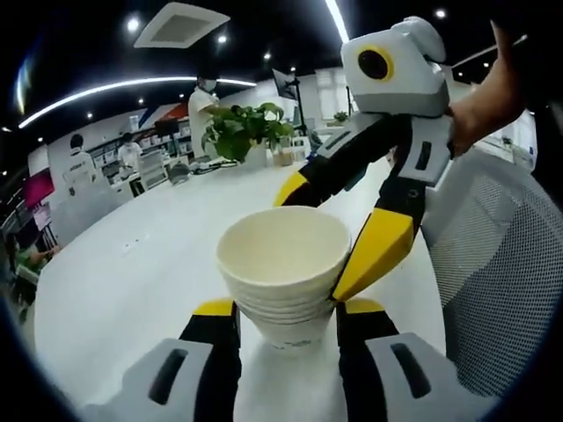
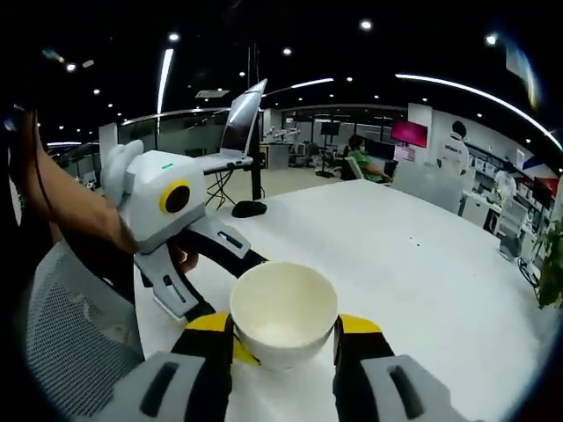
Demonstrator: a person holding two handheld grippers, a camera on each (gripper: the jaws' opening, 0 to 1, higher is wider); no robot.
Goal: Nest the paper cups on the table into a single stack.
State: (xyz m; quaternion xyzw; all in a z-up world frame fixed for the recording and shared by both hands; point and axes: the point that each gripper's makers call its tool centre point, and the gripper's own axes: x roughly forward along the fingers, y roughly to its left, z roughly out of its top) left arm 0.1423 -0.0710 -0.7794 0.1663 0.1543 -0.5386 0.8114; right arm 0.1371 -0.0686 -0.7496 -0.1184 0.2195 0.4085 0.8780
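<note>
Several nested cream paper cups (image 1: 286,286) on white surface (image 1: 132,290), squeezed between left hand-held gripper (image 1: 286,308) jaws; right hand-held gripper (image 2: 283,327) jaws hugging that stack's top cup.

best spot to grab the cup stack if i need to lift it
Grip the stack of paper cups on its lower wall, jaws on opposite sides, coming in level along the table. It stands upright and tapers downward, and the layered rims above stop it slipping.

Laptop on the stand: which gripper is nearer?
Left, as a judgement. The left gripper sits on the stack of paper cups' side toward the laptop; the right gripper holds the stack from the side away from it.
</note>
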